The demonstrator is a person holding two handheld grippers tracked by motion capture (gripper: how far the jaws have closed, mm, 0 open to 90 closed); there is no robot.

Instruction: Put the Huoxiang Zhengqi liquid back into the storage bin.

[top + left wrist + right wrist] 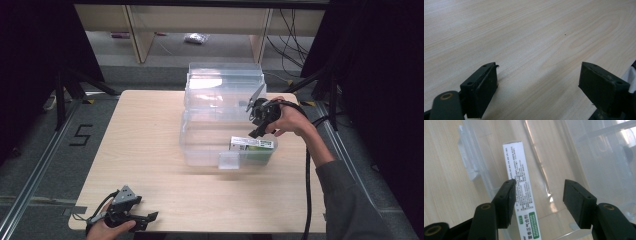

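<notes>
Black jaws of the right gripper (537, 205) stood spread above one white-and-green carton (520, 187), which lay inside one clear plastic bin (200, 150) on the tabletop (145, 150). Judging by that, the carton looked just placed or about to be pinched; lifting would need closing across it. Left gripper (539, 87) rested spread, holding nothing.

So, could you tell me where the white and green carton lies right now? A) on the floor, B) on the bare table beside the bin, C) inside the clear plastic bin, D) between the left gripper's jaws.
C: the carton lies on the floor of the clear plastic bin, below the open right gripper.
</notes>
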